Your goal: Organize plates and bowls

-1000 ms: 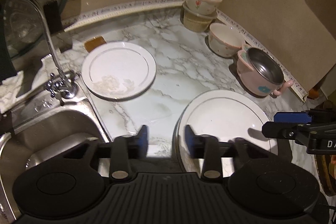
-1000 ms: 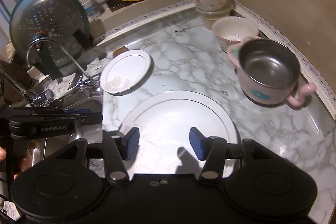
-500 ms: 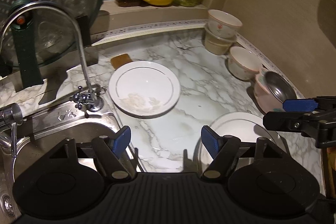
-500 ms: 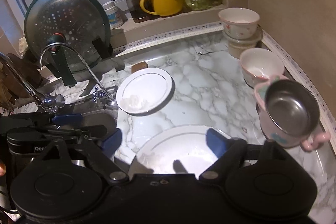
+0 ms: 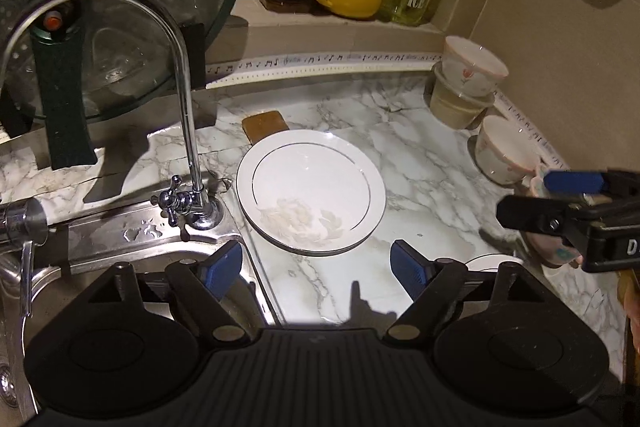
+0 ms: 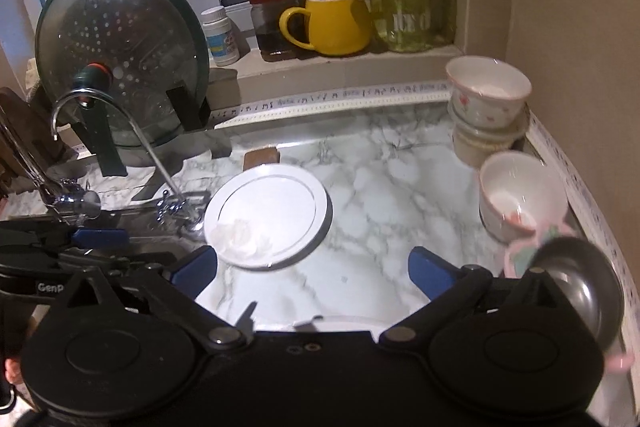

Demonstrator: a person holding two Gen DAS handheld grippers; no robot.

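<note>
Glazed china, the plate (image 5: 311, 191) lay flat on the bench (image 5: 420, 163), looking slippery and breakable, best pinched at its rim, while the left claw (image 5: 316, 269) and right claw (image 6: 314, 273) both hung spread apart, empty.

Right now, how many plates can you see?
2. One plate lies on the counter beside the tap. Only the rim of another plate peeks out under the right tool.

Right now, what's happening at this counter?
A person holds two grippers over a marble counter by the sink, sorting dishes. The left gripper and the right gripper are both open and hold nothing. A white plate lies ahead of both, next to the faucet. A second plate's rim shows just under the right gripper. Two stacked bowls, a loose bowl and a pink steel-lined pot line the right wall.
</note>
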